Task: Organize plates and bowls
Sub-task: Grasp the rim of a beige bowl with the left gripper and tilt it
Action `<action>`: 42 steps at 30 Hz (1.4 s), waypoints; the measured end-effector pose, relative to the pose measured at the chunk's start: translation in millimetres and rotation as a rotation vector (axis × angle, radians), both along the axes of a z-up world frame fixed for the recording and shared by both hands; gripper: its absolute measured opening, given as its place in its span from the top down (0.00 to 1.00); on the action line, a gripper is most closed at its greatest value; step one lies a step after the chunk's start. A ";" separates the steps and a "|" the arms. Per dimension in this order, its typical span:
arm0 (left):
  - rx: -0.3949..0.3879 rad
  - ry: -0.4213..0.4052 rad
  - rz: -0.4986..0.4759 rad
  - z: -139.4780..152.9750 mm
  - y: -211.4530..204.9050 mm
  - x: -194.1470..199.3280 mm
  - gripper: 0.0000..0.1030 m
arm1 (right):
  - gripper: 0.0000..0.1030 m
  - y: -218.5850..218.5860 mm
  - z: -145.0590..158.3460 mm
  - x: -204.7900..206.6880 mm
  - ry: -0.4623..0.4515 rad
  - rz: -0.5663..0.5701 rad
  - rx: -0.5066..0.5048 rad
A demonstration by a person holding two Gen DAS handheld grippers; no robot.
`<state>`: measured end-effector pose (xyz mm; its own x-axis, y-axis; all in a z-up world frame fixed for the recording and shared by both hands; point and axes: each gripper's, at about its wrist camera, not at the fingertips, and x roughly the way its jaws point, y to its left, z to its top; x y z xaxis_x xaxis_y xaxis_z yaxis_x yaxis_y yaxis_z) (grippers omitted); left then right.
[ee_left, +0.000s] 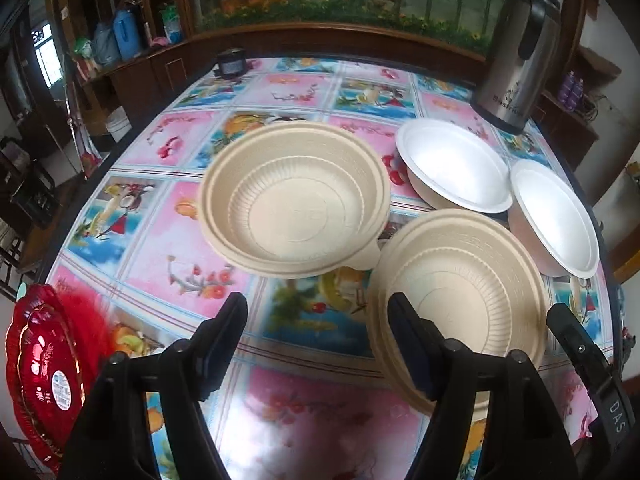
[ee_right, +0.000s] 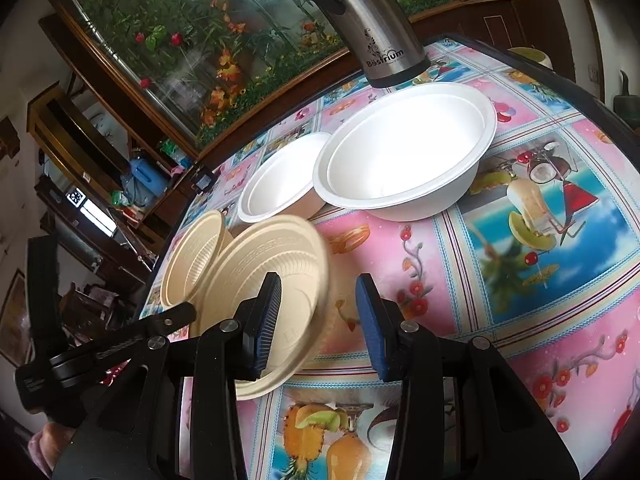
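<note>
Sitting on the table [ee_left: 168, 240], which wears a bright fruit-print cloth, are two beige plates and two white bowls. One beige plate [ee_left: 294, 208] lies near the middle of the left wrist view, blurred, with a small tab on its rim; whether it rests flat or is raised I cannot tell. A second beige plate [ee_left: 460, 292] lies just right of it, under the left hand-held gripper [ee_left: 318, 340], whose jaws are spread wide with nothing between them, the right finger over that plate's near rim. Beyond stand a white bowl [ee_left: 454, 166] and another white bowl [ee_left: 554, 220], rims touching or nearly so. A steel flask [ee_left: 516, 60] stands at the far right corner, a red tray [ee_left: 40, 368] at the near left edge. From the right wrist, the right hand-held gripper [ee_right: 318, 324] is also spread and empty, its left finger in front of the nearer beige plate [ee_right: 280, 264]
</note>
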<state>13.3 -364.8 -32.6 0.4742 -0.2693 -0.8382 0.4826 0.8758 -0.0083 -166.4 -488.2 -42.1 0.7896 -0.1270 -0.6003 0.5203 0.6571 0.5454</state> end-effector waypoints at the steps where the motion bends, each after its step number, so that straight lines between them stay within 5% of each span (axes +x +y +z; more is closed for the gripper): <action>1: -0.002 0.007 0.004 -0.6 1.5 0.2 0.29 | 0.63 0.0 0.0 0.2 0.000 0.001 -0.001; 5: -0.047 0.044 -0.011 4.4 11.4 -5.3 0.29 | 0.62 -0.6 -0.1 -0.5 -0.003 0.003 0.001; 19: 0.048 0.055 0.033 -15.2 9.3 3.4 0.26 | 0.62 1.0 -0.3 -0.1 -0.004 0.013 0.016; 42: 0.063 0.118 0.020 -25.6 -4.4 11.2 0.26 | 0.63 -0.4 -3.9 1.4 0.035 -0.020 0.008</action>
